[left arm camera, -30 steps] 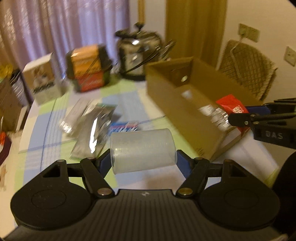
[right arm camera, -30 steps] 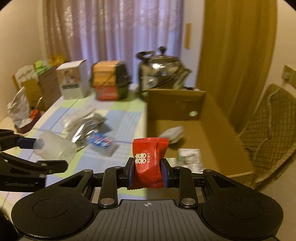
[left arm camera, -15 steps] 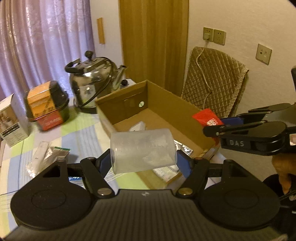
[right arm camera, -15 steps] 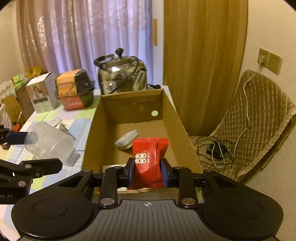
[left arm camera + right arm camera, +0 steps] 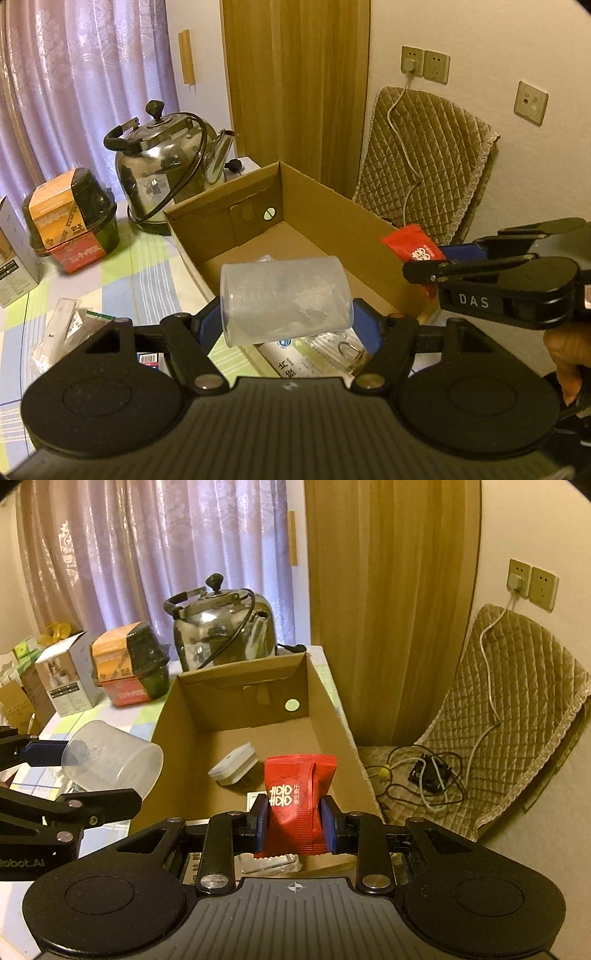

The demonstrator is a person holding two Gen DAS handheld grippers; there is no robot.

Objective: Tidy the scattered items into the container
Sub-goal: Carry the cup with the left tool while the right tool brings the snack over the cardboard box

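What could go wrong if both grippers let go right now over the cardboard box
The plastic cup lies sideways in the left gripper near the cardboard box wall; released, it might roll or bounce out. The red packet in the right gripper may land on the white adapter.

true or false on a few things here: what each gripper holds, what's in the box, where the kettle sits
1. The left gripper grips a translucent plastic cup lying sideways. True.
2. The right gripper is open with nothing in it. False: it is shut on a red snack packet.
3. The brown cardboard box has nothing inside. False: a white plug adapter and some flat packets lie in it.
4. The steel kettle stands on the table behind the box. True.
5. The cup's open mouth faces the box in the right wrist view. True.
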